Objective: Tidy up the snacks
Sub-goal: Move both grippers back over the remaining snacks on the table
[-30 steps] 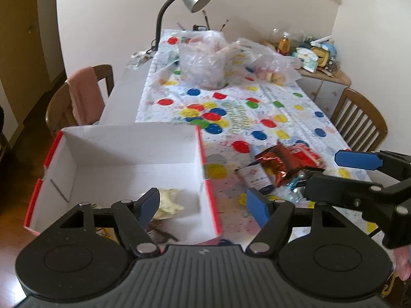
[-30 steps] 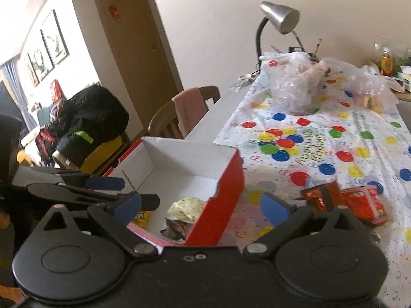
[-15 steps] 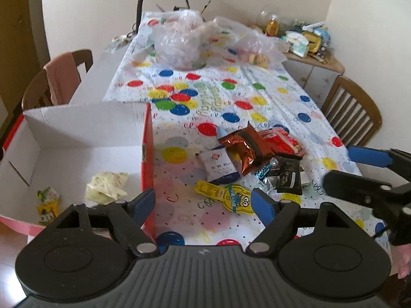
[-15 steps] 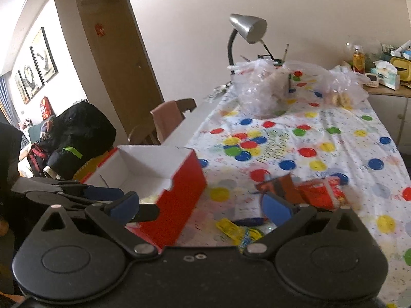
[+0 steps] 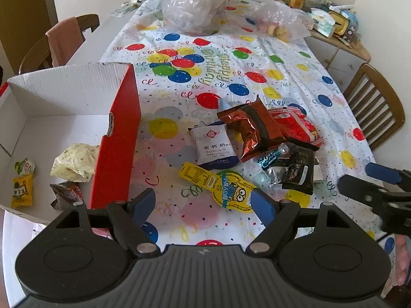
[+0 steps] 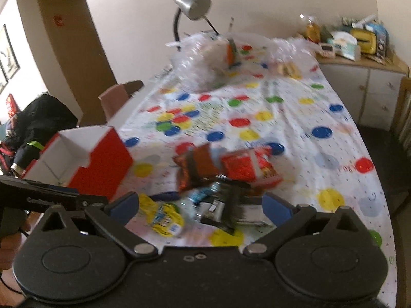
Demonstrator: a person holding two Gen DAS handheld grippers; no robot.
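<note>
A red and white cardboard box (image 5: 115, 138) (image 6: 102, 164) stands at the table's left edge with several small snack packets inside, among them a pale yellow wrapper (image 5: 74, 163). Loose snacks lie on the balloon-print cloth to its right: a white packet (image 5: 214, 145), a brown foil bag (image 5: 246, 128) (image 6: 195, 169), a red bag (image 5: 295, 125) (image 6: 246, 166), a black packet (image 5: 298, 172) (image 6: 226, 210) and a yellow cartoon pouch (image 5: 221, 187) (image 6: 161, 213). My left gripper (image 5: 203, 202) is open and empty, just in front of the yellow pouch. My right gripper (image 6: 200, 205) is open and empty, over the black packet.
Clear plastic bags (image 5: 190, 2) and a desk lamp (image 6: 192, 5) stand at the table's far end. Wooden chairs stand at the left (image 5: 64, 38) and right (image 5: 375, 107). A cluttered cabinet (image 6: 359, 59) stands at the back right.
Both grippers have swung right, away from the box and toward the pile of loose snacks. Both have stayed open and empty.
</note>
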